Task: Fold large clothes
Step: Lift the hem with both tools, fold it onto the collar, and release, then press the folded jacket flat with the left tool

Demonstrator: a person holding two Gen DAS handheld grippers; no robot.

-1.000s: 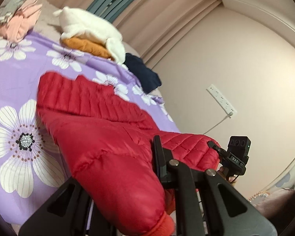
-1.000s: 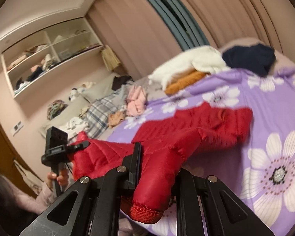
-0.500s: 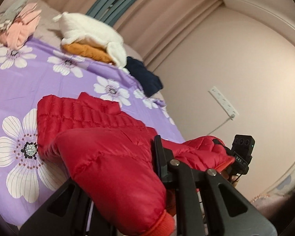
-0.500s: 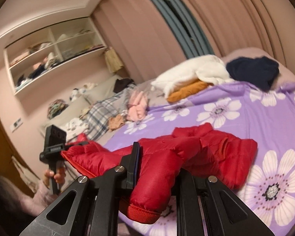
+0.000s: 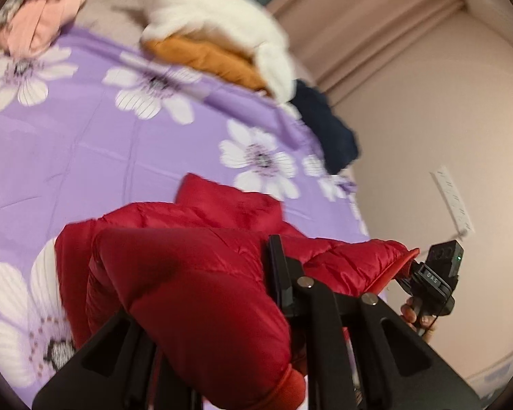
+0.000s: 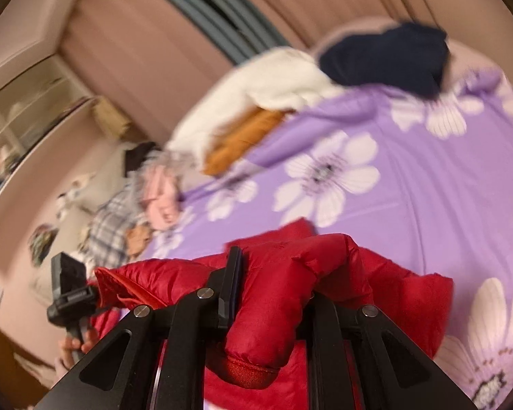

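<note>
Reading "DAS" on the right gripper is about all the text you get; it shows at the right in the left wrist view, hand wrapped round its grip. Both grippers are clamped on the red puffer jacket, one cuffed sleeve each, left gripper low and near. The jacket bunches up on the near edge of the purple flowered bedspread.
</note>
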